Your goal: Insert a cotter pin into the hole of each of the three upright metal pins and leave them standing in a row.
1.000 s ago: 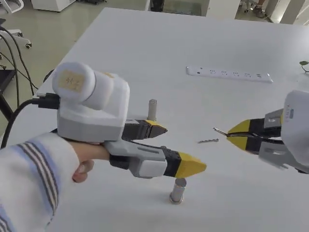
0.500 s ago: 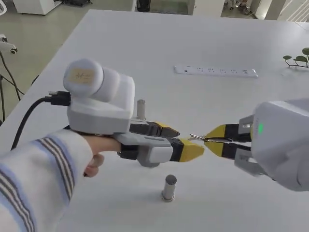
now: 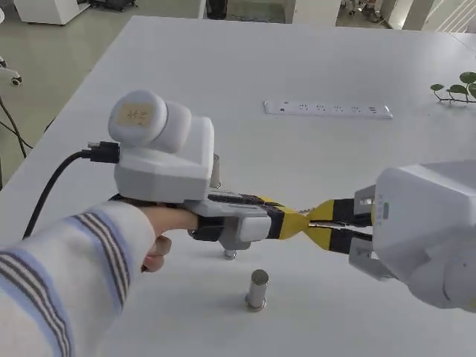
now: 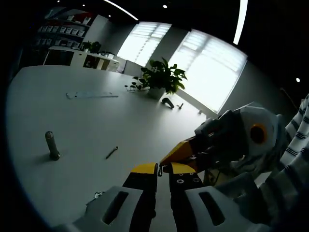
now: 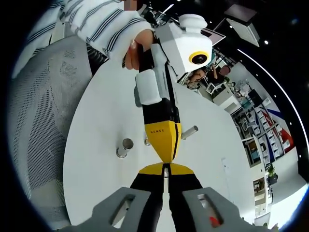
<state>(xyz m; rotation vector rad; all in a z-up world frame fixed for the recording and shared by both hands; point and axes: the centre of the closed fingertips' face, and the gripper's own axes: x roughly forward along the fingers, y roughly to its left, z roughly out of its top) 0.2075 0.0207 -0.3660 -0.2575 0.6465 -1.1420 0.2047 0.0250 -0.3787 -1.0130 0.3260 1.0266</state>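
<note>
Over the table (image 3: 223,67), left gripper (image 3: 300,222) meets right gripper (image 3: 315,223) tip to tip, right clamped on cotter pin (image 5: 165,172), left jaws near-closed, can't tell if gripping, metal pin (image 3: 257,288) upright at 6 o'clock

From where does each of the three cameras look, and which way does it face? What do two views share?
Head view: on the person's head, facing forward and down at the table, where the left gripper and right gripper nearly meet; a striped sleeve and hand show.
Left gripper view: on that gripper, facing across the table toward windows; own jaws show.
Right gripper view: on that gripper, facing back at the hand and sleeve.
Shared: head and left gripper views show the power strip.
</note>
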